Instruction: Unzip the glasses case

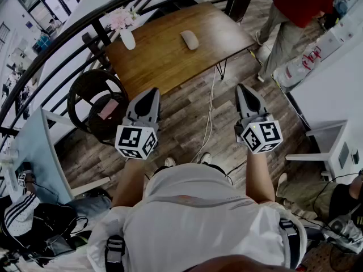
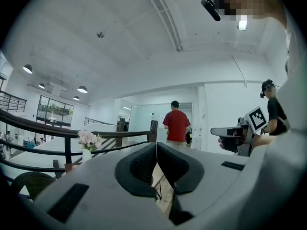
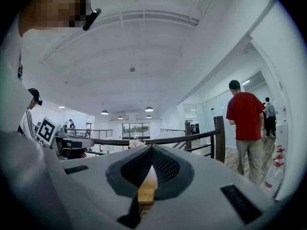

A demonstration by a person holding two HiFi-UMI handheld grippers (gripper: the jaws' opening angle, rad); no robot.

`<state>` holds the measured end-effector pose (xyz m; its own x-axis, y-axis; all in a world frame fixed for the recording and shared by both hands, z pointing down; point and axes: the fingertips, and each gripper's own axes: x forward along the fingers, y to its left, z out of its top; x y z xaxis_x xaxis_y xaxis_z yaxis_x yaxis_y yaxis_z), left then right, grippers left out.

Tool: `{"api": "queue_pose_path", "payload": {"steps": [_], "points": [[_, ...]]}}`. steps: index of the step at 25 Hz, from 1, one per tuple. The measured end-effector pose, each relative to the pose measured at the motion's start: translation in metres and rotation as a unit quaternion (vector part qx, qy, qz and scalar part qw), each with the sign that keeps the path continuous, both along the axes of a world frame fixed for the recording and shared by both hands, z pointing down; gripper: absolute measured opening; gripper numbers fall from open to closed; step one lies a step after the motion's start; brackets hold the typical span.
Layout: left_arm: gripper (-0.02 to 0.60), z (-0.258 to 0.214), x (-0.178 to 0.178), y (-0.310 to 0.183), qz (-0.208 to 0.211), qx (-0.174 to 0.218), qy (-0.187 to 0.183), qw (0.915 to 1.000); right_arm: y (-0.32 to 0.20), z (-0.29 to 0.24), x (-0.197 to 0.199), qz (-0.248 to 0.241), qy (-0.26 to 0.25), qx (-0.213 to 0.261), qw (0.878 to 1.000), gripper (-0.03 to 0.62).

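Glasses case (image 1: 189, 39) lay on the wooden table (image 1: 164, 64); left gripper (image 1: 151, 93) and right gripper (image 1: 242, 88) were held level, side by side short of that table, jaws pressed together, gripping nothing.

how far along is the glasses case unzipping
Nothing looks done: the glasses case lies untouched on the wooden table, too small to see its zip. Nothing is in hand: the left gripper and right gripper are shut, empty, held short of the table. Left: approach, grip the case, unzip it.
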<state>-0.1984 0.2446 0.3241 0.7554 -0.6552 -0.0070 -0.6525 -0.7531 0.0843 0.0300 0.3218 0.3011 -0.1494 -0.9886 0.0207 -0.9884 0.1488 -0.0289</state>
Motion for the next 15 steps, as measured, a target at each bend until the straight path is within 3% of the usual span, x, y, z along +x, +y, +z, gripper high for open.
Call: {"api": "queue_pose_path", "payload": {"steps": [15], "points": [[0.015,0.003,0.016,-0.007,-0.008,-0.015,0.011,0.9998,-0.01,0.006,0.016,-0.008,-0.003,-0.01,1.0,0.049]]}}
